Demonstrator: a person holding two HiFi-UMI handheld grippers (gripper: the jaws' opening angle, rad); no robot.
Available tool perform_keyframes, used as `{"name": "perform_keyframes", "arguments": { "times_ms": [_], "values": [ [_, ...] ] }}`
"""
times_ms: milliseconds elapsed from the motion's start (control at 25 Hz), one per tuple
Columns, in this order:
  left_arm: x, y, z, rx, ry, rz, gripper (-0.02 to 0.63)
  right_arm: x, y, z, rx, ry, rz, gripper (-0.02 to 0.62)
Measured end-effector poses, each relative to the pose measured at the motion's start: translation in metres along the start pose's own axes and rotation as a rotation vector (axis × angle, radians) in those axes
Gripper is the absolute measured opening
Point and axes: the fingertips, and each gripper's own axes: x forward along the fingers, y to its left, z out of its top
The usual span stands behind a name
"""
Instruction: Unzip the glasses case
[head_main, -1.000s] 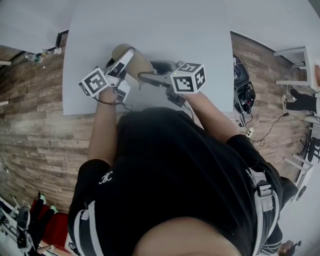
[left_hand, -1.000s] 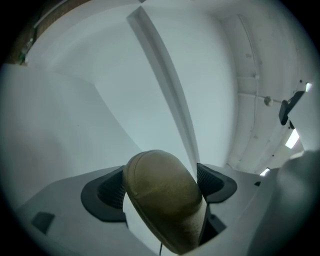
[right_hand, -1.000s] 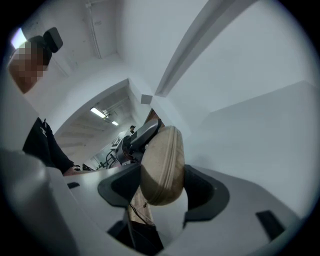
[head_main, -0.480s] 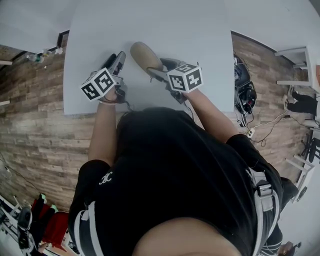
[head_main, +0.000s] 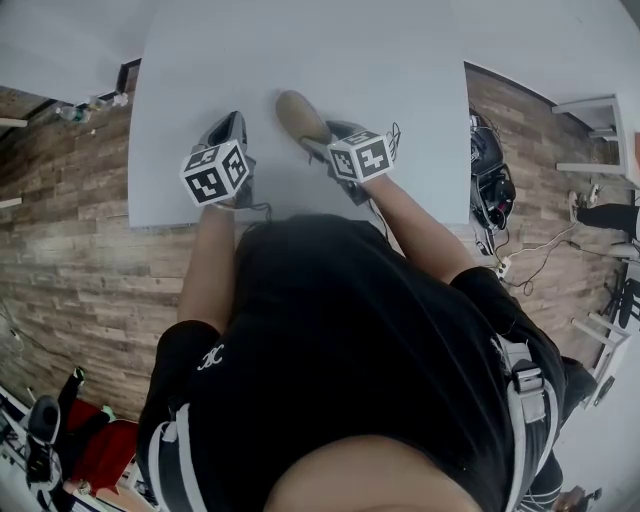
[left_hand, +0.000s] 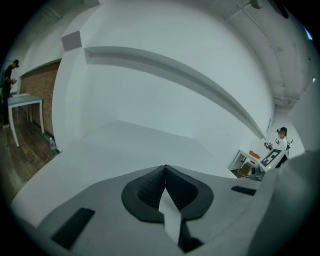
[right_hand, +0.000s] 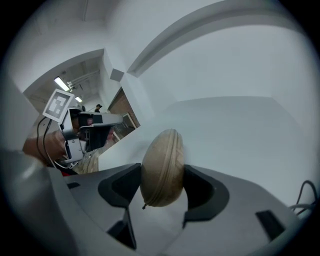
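- The right gripper is clenched on the tan glasses case, over the middle of the white table.
- In the right gripper view the glasses case stands on edge between the two dark pads, and each pad touches one of its broad sides; the right gripper holds it near the end closest to the camera.
- The zip seam runs lengthwise round the case's rim, facing the camera, and looks closed along the part that shows. A small dark zipper pull hangs at the case's near, lower end.
- The far end of the case points away from the person and to the left across the table. Whether the case rests on the tabletop or is held just above it cannot be told.
- The left gripper has just been closing, and its jaws now meet tip to tip with nothing between them; only bare tabletop lies beyond.
- In the head view the left gripper sits to the left of the case, near it but apart, and points away from the person.
- Each gripper carries its marker cube at the back, nearest the person's forearms, above the table's near edge.
- A wooden plank floor shows on both sides of the table.
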Motion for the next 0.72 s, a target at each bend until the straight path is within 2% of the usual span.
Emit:
{"name": "perform_keyframes", "arguments": {
  "times_ms": [120,280,560,720],
  "values": [
    [0.001,-0.015,0.003,0.052,0.002,-0.039,0.003,0.01,-0.006,-0.008,0.002,0.024,-0.023,0.272],
    [-0.001,-0.027,-0.003,0.044,0.021,-0.079,0.003,0.018,-0.012,-0.02,0.003,0.067,-0.044,0.272],
    [-0.008,-0.027,-0.012,0.031,0.043,-0.051,0.003,0.029,-0.023,-0.042,0.032,0.125,-0.03,0.272],
    [-0.012,-0.029,-0.019,0.027,0.054,-0.027,0.003,0.03,-0.026,-0.044,0.032,0.086,-0.017,0.272]
  ]
}}
